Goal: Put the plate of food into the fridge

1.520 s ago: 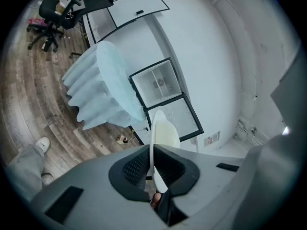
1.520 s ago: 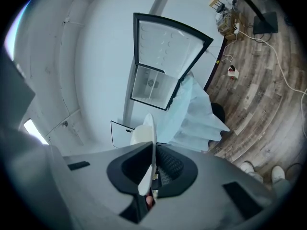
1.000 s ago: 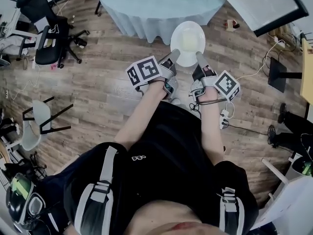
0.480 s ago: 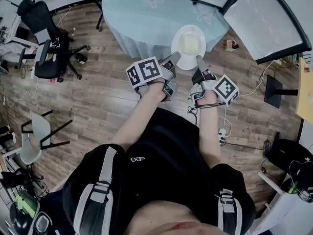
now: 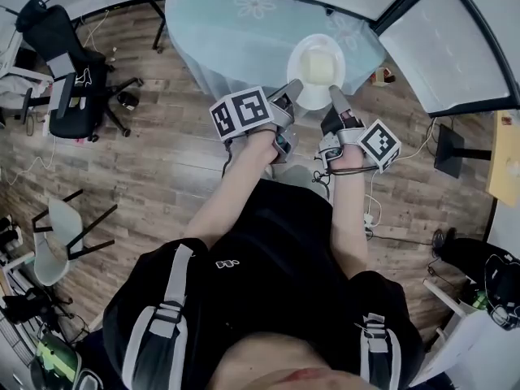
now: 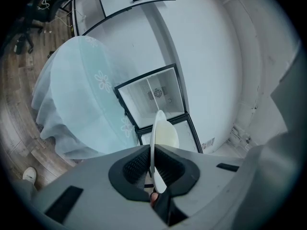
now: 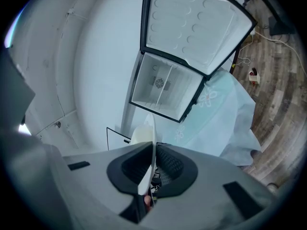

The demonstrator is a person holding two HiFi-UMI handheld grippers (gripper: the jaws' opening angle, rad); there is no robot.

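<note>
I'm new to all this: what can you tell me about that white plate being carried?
The plate is round, white and glossy, like ceramic, with a shallow raised rim. Pale yellowish food lies on it. It is held in the air, its near edge pinched on either side by the left gripper and the right gripper. Nothing else touches it. A pale blue tablecloth lies below it.

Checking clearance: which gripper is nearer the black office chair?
Left. Left gripper grips the plate on its rim toward the black office chair; right gripper grips the opposite rim.
</note>
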